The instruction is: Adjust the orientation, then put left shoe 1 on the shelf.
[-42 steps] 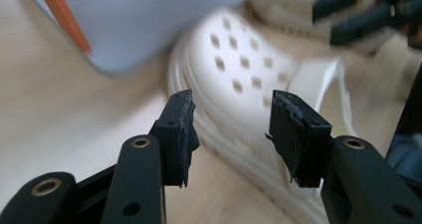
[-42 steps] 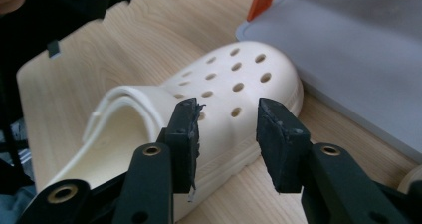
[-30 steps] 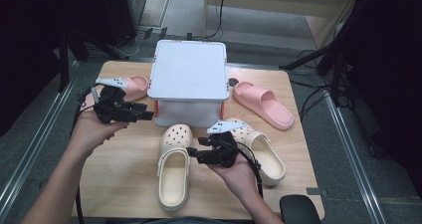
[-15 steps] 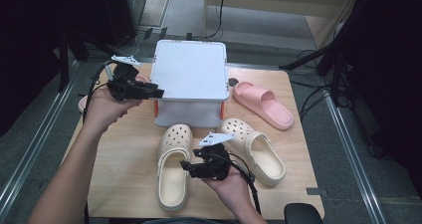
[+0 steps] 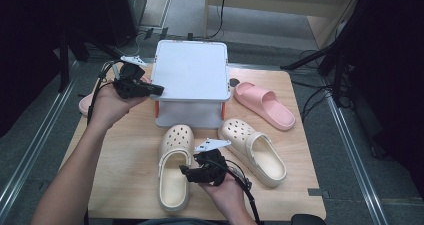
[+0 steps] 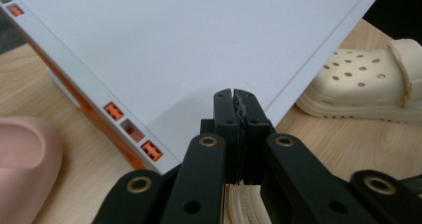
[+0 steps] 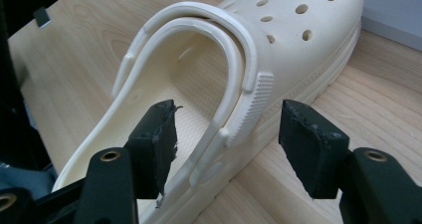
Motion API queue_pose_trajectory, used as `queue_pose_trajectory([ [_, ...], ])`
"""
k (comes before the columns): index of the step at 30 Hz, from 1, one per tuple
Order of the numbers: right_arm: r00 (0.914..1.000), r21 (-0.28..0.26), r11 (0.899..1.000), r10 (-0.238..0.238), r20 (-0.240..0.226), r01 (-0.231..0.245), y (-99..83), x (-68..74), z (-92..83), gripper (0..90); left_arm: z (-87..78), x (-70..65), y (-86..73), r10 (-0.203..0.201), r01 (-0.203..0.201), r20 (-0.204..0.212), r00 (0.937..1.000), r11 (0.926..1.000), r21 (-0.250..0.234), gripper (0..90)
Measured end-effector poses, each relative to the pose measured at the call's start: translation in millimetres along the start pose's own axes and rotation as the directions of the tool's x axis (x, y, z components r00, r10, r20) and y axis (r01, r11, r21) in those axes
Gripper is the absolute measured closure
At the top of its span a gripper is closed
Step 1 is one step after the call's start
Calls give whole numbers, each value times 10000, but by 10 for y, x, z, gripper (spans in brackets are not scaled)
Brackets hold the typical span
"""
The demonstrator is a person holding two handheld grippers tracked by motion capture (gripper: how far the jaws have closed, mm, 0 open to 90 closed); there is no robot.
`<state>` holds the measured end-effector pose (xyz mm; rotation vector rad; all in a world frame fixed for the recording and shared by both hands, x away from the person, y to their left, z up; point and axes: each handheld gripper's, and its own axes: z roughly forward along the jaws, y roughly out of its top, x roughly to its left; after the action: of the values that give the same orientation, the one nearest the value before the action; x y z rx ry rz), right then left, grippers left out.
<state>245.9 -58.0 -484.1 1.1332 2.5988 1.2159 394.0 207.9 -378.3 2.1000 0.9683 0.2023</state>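
Two black jaws of our right gripper stand wide apart, straddling the strap and side wall of the cream clog at lower centre of the counter; nothing is pinched yet. We judge it light, springy foam with a slightly slick, perforated top, so the ribbed strap edge suits gripping. Our left gripper has just been closing and is clamped empty over the white box lid.

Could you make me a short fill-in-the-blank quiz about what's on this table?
1. The left gripper has its jaws ____ above the white box.
2. The right gripper straddles one side of a ____ clog.
3. Right of the box lies a slipper coloured ____.

Missing words: shut; cream; pink
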Motion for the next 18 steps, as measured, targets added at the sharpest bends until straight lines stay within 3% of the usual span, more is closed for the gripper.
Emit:
queue_pose_trajectory([
  [10,9981,118,9994,316,530,-322,32,14,236,381,2,10,-13,28,-27,191,9998,10000,-59,885],
  [14,9949,247,9991,321,956,-346,60,-20,301,427,-1,30,-24,12,-9,309,9995,9999,-107,884],
  [18,9938,267,9976,606,931,-633,76,-58,325,470,-3,27,-26,-6,9,292,9996,9999,-110,882],
])
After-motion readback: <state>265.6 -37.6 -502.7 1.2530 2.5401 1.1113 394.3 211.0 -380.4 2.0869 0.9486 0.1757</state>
